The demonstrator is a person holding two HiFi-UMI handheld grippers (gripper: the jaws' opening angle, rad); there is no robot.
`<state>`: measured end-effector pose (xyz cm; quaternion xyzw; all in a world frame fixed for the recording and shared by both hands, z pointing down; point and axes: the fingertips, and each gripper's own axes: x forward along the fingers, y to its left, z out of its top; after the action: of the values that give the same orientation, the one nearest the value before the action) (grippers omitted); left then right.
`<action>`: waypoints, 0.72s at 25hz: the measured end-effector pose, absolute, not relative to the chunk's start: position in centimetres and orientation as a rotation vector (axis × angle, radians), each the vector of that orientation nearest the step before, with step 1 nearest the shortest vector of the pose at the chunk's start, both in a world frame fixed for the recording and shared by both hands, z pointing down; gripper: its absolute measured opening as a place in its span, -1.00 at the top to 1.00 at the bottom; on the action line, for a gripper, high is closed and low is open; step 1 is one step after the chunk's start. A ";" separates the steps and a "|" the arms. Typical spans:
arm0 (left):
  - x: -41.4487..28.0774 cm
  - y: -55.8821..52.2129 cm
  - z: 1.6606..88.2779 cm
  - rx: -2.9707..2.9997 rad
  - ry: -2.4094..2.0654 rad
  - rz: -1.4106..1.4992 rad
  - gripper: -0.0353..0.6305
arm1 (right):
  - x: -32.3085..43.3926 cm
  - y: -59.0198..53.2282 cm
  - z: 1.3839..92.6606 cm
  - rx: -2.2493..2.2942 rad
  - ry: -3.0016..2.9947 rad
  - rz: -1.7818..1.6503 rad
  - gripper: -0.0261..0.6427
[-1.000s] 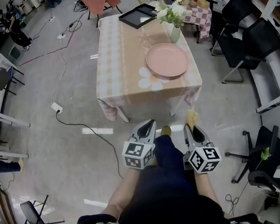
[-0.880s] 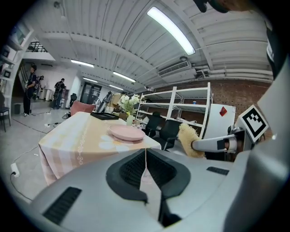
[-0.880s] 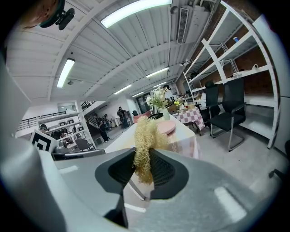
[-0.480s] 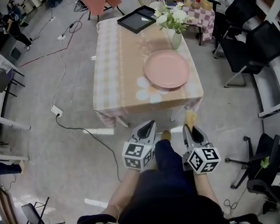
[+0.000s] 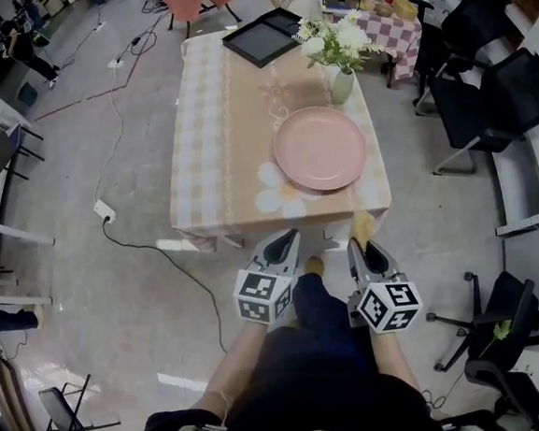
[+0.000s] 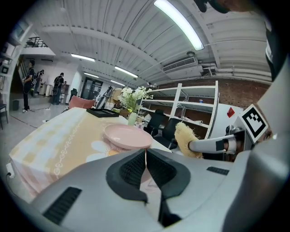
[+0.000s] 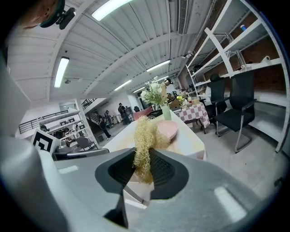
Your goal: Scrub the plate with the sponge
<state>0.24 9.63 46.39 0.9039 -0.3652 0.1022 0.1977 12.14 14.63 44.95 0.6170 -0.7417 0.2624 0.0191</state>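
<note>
- Sponge [image 7: 144,136], a pale yellow fibrous pad, is pinched between the jaws of the right gripper [image 5: 366,248], with its upper part sticking out past the fingertips; it is in the air short of the table and well apart from the plate
- Left gripper [image 6: 146,156] is level with the right one, the two on either side of the person's dark trousers [image 5: 323,346]; its jaws are pressed together with nothing between them
- Both grippers hang over the grey floor [image 5: 117,298], near the front edge of the table
- Table [image 5: 210,121] is covered with a peach and white checked cloth that has a white flower print by the front edge
- Plate [image 5: 320,148], round and pink, lies flat on the right half of the table, toward the near side
- Vase [image 5: 340,83] of white flowers stands just behind the plate
- Black tray [image 5: 263,34] lies at an angle at the far end of the table
- Beyond it stands a small table with a red checked cloth [image 5: 379,17], and black chairs [image 5: 502,86] line the right side
</note>
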 end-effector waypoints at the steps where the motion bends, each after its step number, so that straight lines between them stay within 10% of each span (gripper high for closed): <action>1: 0.5 9.2 46.4 2.528 -1.023 0.287 0.84 | 12.3 14.1 45.0 1.908 -2.304 0.818 0.68; 18: 2.5 1.4 45.7 2.499 -1.105 0.273 0.84 | 14.1 5.8 45.1 1.790 -2.366 0.838 0.68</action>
<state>2.48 1.43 45.69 0.8923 -0.3945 0.0976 0.1963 14.08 5.83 45.09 0.5804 -0.7671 0.2718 0.0290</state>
